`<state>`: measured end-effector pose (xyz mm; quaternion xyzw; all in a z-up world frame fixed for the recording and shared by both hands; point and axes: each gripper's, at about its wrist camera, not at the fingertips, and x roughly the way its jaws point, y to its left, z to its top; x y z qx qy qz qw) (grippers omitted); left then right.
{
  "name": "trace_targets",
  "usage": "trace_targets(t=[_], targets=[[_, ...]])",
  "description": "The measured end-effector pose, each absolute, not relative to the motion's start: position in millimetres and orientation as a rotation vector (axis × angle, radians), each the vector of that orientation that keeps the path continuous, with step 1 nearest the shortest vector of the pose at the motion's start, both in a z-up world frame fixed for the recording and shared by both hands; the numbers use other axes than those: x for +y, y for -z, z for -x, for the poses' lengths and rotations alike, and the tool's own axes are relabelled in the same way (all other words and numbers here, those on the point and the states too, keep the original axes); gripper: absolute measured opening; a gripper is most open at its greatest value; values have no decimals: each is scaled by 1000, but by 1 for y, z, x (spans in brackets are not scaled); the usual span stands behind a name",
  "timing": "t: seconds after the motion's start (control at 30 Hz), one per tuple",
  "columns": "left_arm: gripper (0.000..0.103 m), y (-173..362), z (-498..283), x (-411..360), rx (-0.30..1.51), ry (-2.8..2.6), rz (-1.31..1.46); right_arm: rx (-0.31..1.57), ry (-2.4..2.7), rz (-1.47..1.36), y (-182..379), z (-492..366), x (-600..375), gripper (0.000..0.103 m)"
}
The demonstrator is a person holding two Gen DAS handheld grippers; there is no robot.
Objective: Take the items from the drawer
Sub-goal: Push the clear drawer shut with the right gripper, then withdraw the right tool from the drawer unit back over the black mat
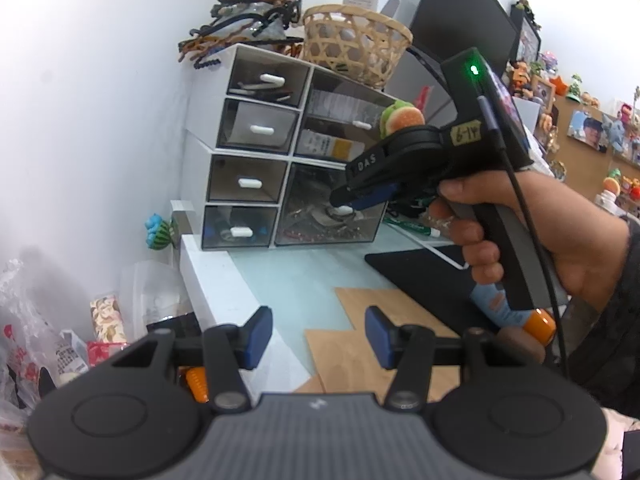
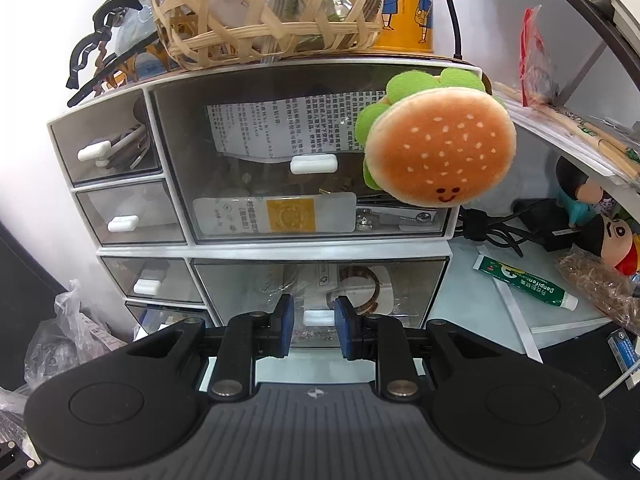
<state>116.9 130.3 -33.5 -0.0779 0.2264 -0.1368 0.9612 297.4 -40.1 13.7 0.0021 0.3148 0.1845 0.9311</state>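
Observation:
A white drawer unit [image 1: 208, 140] with smoky clear drawers stands on the desk against the wall; it also fills the right wrist view [image 2: 316, 250]. Its lower right drawer [image 2: 320, 280] holds bracelets and small bags and is pushed in. My right gripper [image 2: 314, 318] is at that drawer's white handle [image 2: 319, 317]; the blue pads sit either side of the handle with small gaps. In the left wrist view the right gripper [image 1: 346, 206] reaches the same handle [image 1: 344, 211]. My left gripper [image 1: 318, 336] is open and empty above the desk, short of the unit.
A woven basket [image 1: 356, 40] and hair clips [image 1: 248, 20] sit on top of the unit. A plush burger [image 2: 436, 148] hangs by the upper right drawer. A monitor [image 1: 460, 20], a tube [image 2: 524, 280], cables and figurines stand to the right. Bags lie left of the desk edge.

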Motion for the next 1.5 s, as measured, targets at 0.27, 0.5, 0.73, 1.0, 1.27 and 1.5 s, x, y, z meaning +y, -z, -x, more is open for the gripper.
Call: trace_targets(t=[0.27, 0.5, 0.73, 1.0, 1.27, 1.5], targets=[[55, 28, -114, 130, 445, 287, 163, 644, -391, -25, -12, -294, -39, 27], [55, 18, -106, 125, 423, 290, 154, 638, -421, -18, -19, -266, -47, 41], [59, 11, -95, 114, 419, 294, 126, 604, -440, 0, -32, -229, -58, 64], [60, -3, -87, 97, 449, 328, 122, 559, -424, -69, -49, -191, -96, 89], [63, -28, -74, 75, 430, 329, 116, 529, -391, -76, -64, -162, -135, 100], [74, -44, -61, 58, 420, 309, 105, 526, -401, -94, -73, -140, -159, 103]])
